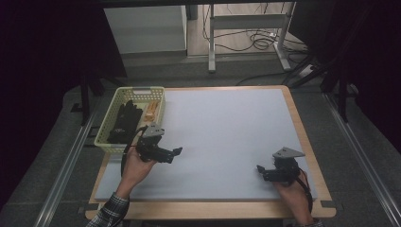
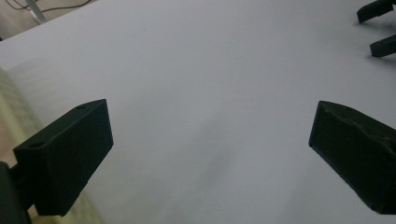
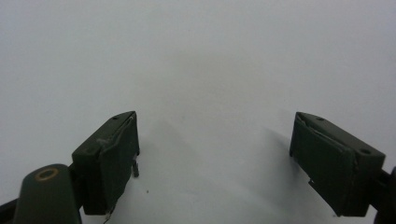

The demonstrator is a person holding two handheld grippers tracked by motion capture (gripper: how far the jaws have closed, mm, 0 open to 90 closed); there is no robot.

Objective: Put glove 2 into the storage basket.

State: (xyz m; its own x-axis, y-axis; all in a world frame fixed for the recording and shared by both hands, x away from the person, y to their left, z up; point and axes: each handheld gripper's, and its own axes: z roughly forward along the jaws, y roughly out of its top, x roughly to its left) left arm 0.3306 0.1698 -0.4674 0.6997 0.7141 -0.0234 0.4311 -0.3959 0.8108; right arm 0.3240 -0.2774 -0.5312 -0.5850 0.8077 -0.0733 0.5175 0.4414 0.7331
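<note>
Hovering my left gripper (image 1: 178, 151) jaws spread, empty, right gripper (image 1: 259, 169) likewise; pale yellow plastic basket (image 1: 108, 140) just behind left; reaching in squarely, slowly.

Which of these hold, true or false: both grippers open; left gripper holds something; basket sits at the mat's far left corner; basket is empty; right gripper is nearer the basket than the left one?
1. Both grippers are open. True: the left gripper and the right gripper each show jaws set wide apart.
2. The left gripper holds something. False: only bare mat lies between its jaws.
3. The basket sits at the mat's far left corner. True.
4. The basket is empty. False: it holds dark items and something orange.
5. The right gripper is nearer the basket than the left. False: the left gripper is just beside it; the right one is at the mat's near right.
</note>
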